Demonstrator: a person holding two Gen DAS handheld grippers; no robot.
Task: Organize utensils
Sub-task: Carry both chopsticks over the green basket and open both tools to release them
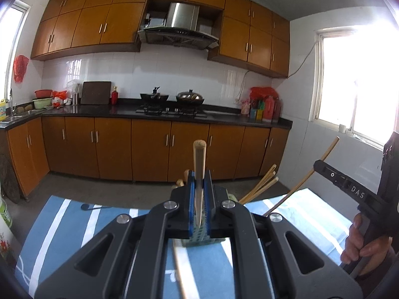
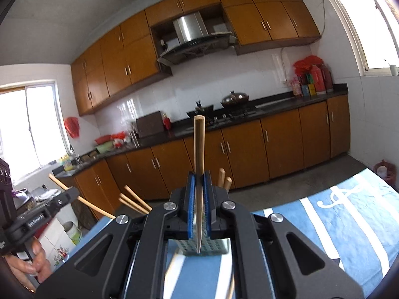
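My left gripper (image 1: 199,174) is shut on a wooden chopstick (image 1: 199,157) that stands upright between its blue pads, thick end up. My right gripper (image 2: 199,174) grips a second chopstick (image 2: 199,144) the same way. Both hang above a grey perforated utensil holder (image 1: 197,240) (image 2: 212,248) on the table. Several more chopsticks (image 1: 259,186) (image 2: 134,200) lean out of the holder. In the left wrist view the right gripper (image 1: 318,165) shows at the right edge with its chopstick (image 1: 299,186); in the right wrist view the left gripper (image 2: 73,194) shows at the left.
A blue cloth with white stripes (image 1: 74,224) (image 2: 336,224) covers the table. A loose chopstick (image 1: 179,269) lies on it under my left gripper. A hand (image 1: 361,244) holds the right gripper's handle. Kitchen counter and cabinets (image 1: 149,147) stand across the floor.
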